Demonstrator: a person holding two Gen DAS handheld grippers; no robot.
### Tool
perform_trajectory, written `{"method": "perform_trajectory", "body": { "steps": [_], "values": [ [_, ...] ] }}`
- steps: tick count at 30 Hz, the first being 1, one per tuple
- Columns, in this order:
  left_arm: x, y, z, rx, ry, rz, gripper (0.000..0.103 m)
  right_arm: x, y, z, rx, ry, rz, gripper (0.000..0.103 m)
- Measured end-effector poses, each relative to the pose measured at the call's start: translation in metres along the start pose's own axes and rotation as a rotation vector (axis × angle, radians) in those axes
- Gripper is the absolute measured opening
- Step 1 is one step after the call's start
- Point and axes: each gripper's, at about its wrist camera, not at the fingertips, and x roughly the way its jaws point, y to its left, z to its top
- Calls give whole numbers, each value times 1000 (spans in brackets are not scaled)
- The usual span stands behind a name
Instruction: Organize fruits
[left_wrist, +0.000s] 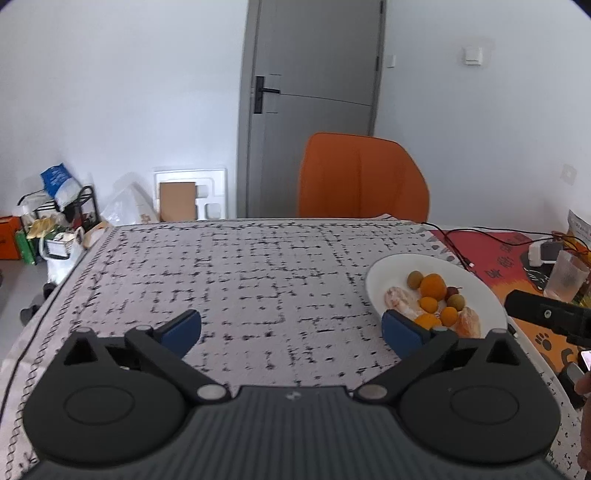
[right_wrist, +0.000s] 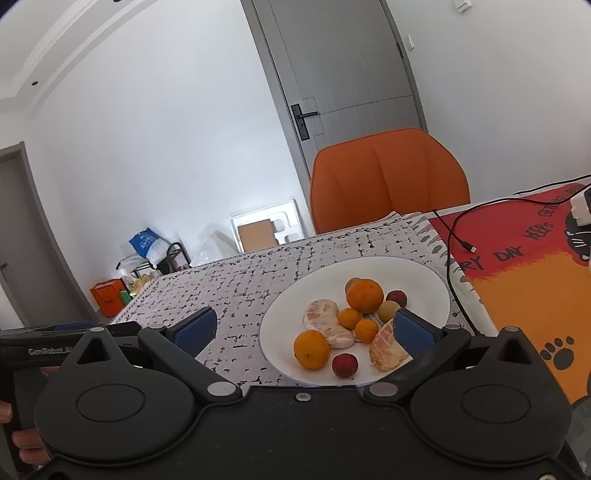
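A white plate (right_wrist: 424, 280) holds several fruits: a large orange (right_wrist: 364, 294), smaller oranges (right_wrist: 311, 349), two peeled citrus pieces (right_wrist: 323, 325), a red lychee (right_wrist: 344, 365) and green-brown round fruits (right_wrist: 388, 311). My right gripper (right_wrist: 304, 328) is open and empty, hovering over the near side of the plate. My left gripper (left_wrist: 291, 330) is open and empty above the patterned tablecloth (left_wrist: 240, 280), left of the plate (left_wrist: 388, 273). Its right finger (left_wrist: 400, 332) hides part of the plate's near rim.
An orange chair (left_wrist: 362, 177) stands behind the table. A red-and-orange mat (right_wrist: 524, 266) with a black cable (right_wrist: 454, 236) lies right of the plate. A glass (left_wrist: 565, 278) and a white charger (left_wrist: 541, 254) sit at the far right. Bags and boxes crowd the floor at left (left_wrist: 55, 229).
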Motion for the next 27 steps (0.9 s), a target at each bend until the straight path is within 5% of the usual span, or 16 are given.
{"method": "perform_trajectory", "body": {
  "steps": [27],
  "values": [
    [-68,52,-19,-57,-20,69,103,-27,46,-7,-86,60,62,103]
  ]
}}
